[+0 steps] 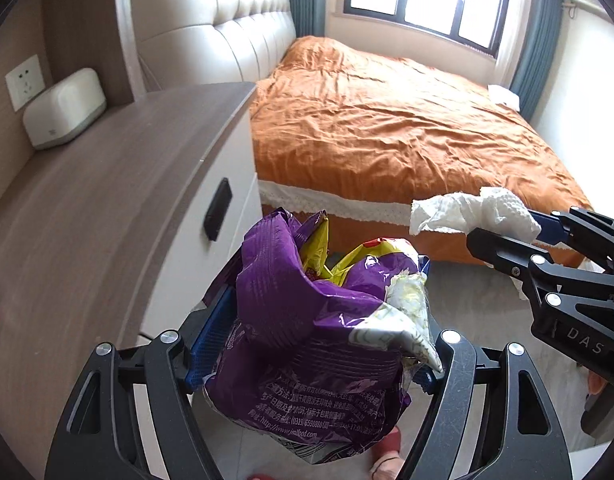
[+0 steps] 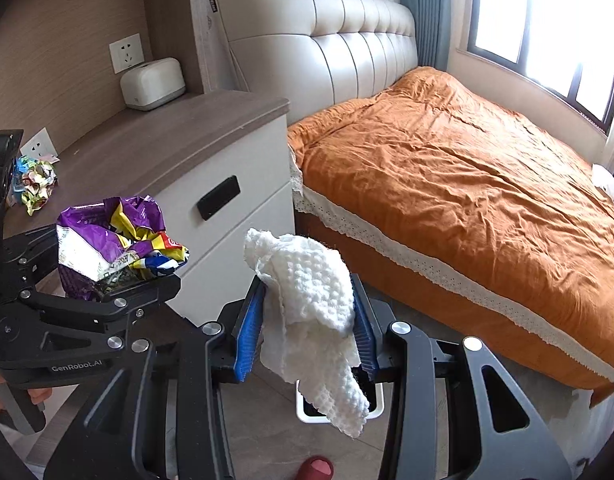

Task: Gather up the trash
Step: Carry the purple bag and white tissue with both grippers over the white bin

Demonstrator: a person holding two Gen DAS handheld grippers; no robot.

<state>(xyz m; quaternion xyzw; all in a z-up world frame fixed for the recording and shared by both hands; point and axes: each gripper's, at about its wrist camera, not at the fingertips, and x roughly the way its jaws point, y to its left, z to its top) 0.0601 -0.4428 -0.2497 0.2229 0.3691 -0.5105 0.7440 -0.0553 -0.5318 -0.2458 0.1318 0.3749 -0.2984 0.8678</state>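
My left gripper (image 1: 311,312) is shut on a crumpled purple and yellow snack bag (image 1: 307,340), held in the air beside the nightstand; it also shows in the right wrist view (image 2: 115,248). My right gripper (image 2: 307,320) is shut on a white crumpled paper towel (image 2: 311,320), which hangs down over a white trash bin (image 2: 339,408) on the floor. The towel shows in the left wrist view (image 1: 475,212) at the right. A crumpled colourful wrapper (image 2: 37,180) lies on the nightstand top at the left.
A wood-topped white nightstand (image 2: 179,148) carries a white tissue box (image 2: 153,82). The bed with an orange cover (image 2: 467,184) fills the right side. A small white item (image 1: 503,94) lies at the bed's far corner. A foot in a red slipper (image 2: 315,470) is below.
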